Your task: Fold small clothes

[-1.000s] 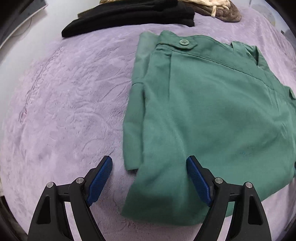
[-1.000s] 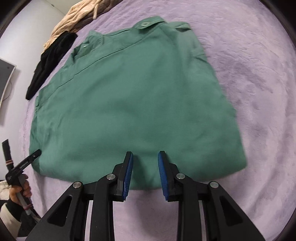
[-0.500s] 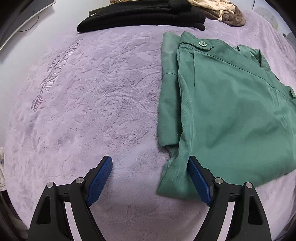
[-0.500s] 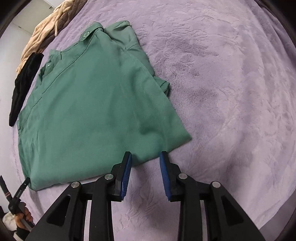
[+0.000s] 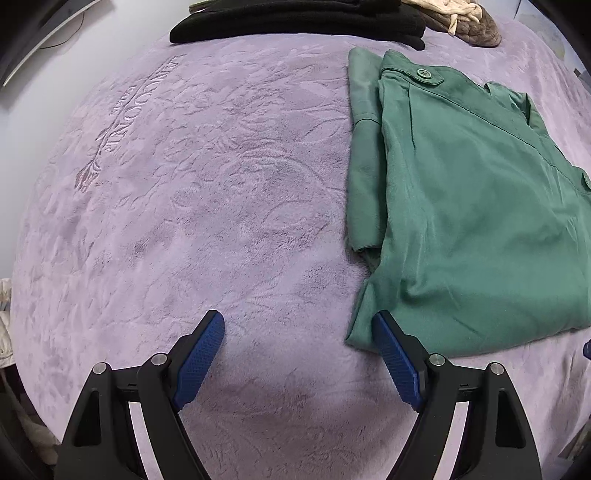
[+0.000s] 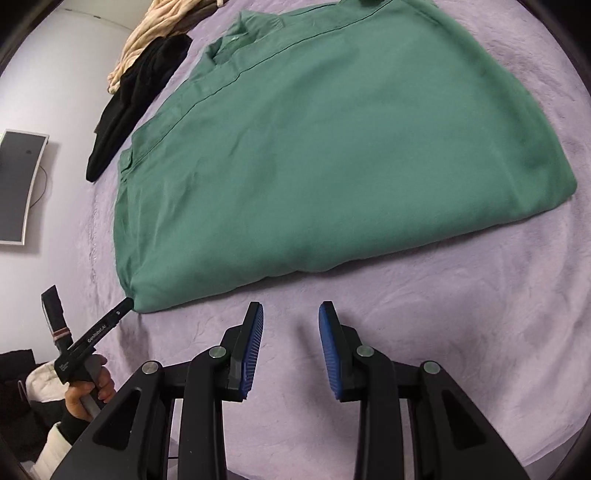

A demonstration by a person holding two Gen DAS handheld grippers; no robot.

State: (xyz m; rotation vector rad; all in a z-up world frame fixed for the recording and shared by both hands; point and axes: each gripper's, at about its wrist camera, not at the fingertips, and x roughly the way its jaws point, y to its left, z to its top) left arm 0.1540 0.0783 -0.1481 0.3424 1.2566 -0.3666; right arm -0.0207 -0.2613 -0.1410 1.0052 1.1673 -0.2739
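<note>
Folded green shorts [image 5: 469, 206] with a buttoned waistband lie flat on the purple blanket [image 5: 207, 206]; they also show in the right wrist view [image 6: 332, 147]. My left gripper [image 5: 297, 354] is wide open and empty, low over the blanket, its right finger at the shorts' near left corner. My right gripper [image 6: 291, 343] is open and empty, just in front of the shorts' near edge, apart from it. The left gripper also shows in the right wrist view [image 6: 123, 306] at the shorts' corner.
A folded black garment [image 5: 295, 22] and a beige and brown pile [image 5: 461, 18] lie at the blanket's far edge. A monitor [image 6: 18, 184] hangs on the white wall to the left. Bare blanket spreads left of the shorts.
My left gripper has moved left, off the shorts, which now lie to its right. My right gripper has drawn back from the shorts' edge and its jaws have widened a little.
</note>
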